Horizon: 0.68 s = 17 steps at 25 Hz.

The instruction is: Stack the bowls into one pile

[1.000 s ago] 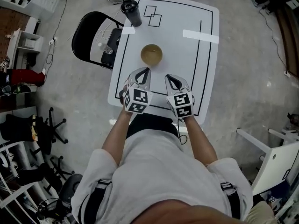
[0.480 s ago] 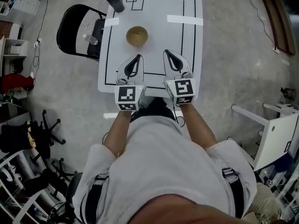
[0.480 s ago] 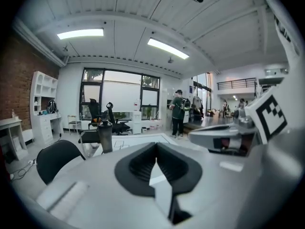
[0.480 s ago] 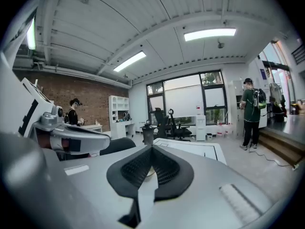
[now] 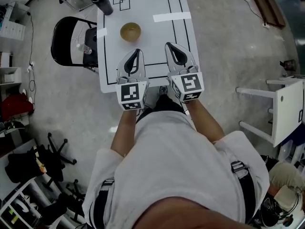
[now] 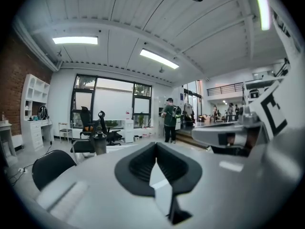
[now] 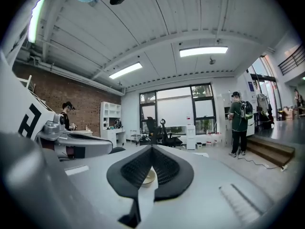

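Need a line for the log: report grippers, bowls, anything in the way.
Left gripper shut, empty. Right gripper shut, empty. Bowls in one spot on the table, untouched. Nothing in the way; flask at far corner.

Head overhead, gripper views level, sharing table [image 5: 143, 7]

The bowl [image 5: 130, 31] sits on the table [image 5: 157, 37] — tumbler [image 5: 103, 1] behind-left, chair [image 5: 64, 36] left of the table.
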{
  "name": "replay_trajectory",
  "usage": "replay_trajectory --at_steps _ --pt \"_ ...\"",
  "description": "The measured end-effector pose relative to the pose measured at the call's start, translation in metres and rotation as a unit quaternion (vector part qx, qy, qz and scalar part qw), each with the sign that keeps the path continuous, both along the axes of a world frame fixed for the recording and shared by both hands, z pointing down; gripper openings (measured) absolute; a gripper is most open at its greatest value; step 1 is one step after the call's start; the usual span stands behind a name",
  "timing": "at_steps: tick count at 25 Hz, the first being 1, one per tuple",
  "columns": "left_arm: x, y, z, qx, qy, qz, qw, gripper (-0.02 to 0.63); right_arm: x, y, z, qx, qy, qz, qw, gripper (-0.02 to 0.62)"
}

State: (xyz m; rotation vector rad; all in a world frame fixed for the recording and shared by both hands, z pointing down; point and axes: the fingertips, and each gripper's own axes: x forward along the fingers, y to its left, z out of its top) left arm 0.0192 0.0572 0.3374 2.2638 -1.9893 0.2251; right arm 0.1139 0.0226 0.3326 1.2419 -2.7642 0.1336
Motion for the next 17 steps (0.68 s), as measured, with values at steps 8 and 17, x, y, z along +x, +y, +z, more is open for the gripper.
replay_trajectory --at_steps 8,17 --pt "0.019 0.035 0.0 0.009 0.018 0.059 0.9981 0.003 0.015 0.044 -0.011 0.016 0.015 0.034 0.999 -0.002" --pt "0.035 0.066 0.023 -0.003 0.034 0.103 0.9941 0.003 0.029 0.089 0.009 0.005 0.04 0.067 0.997 -0.002"
